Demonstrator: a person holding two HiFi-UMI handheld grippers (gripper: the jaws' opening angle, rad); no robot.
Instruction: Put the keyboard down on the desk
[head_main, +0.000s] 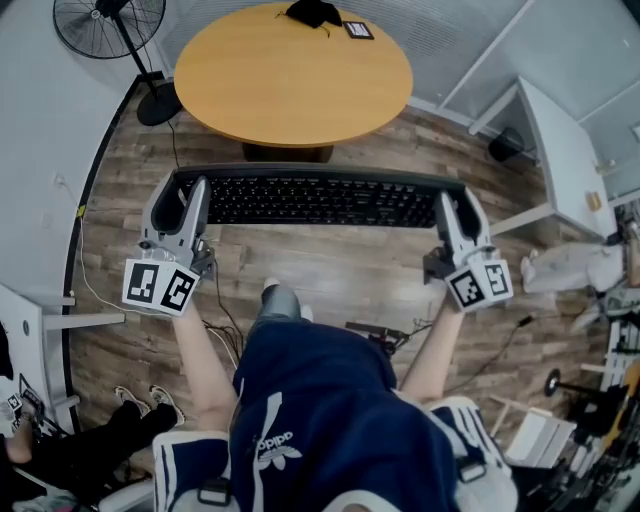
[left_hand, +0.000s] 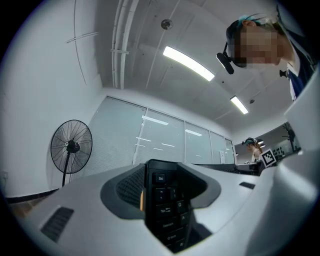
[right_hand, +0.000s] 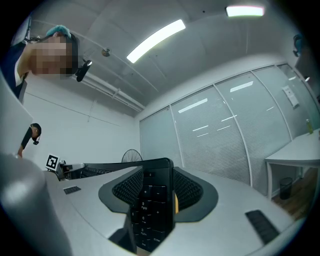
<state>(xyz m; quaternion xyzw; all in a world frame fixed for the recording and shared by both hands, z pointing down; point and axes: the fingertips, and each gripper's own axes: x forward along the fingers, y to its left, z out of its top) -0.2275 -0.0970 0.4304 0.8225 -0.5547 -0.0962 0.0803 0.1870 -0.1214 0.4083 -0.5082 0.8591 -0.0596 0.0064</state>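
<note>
A long black keyboard (head_main: 320, 197) hangs level in the air above the wooden floor, short of the round wooden desk (head_main: 293, 70). My left gripper (head_main: 189, 200) is shut on its left end, where the Esc-side keys (left_hand: 165, 205) stand clamped between the grey jaws. At the other end my right gripper (head_main: 452, 215) is shut on the numpad edge (right_hand: 152, 205). Both gripper views tilt upward toward the ceiling.
On the desk's far edge lie a black object (head_main: 314, 12) and a small marker card (head_main: 358, 29). A standing fan (head_main: 112, 25) is at the far left, a white table (head_main: 560, 150) at the right. Cables trail over the floor by the person's legs (head_main: 300, 400).
</note>
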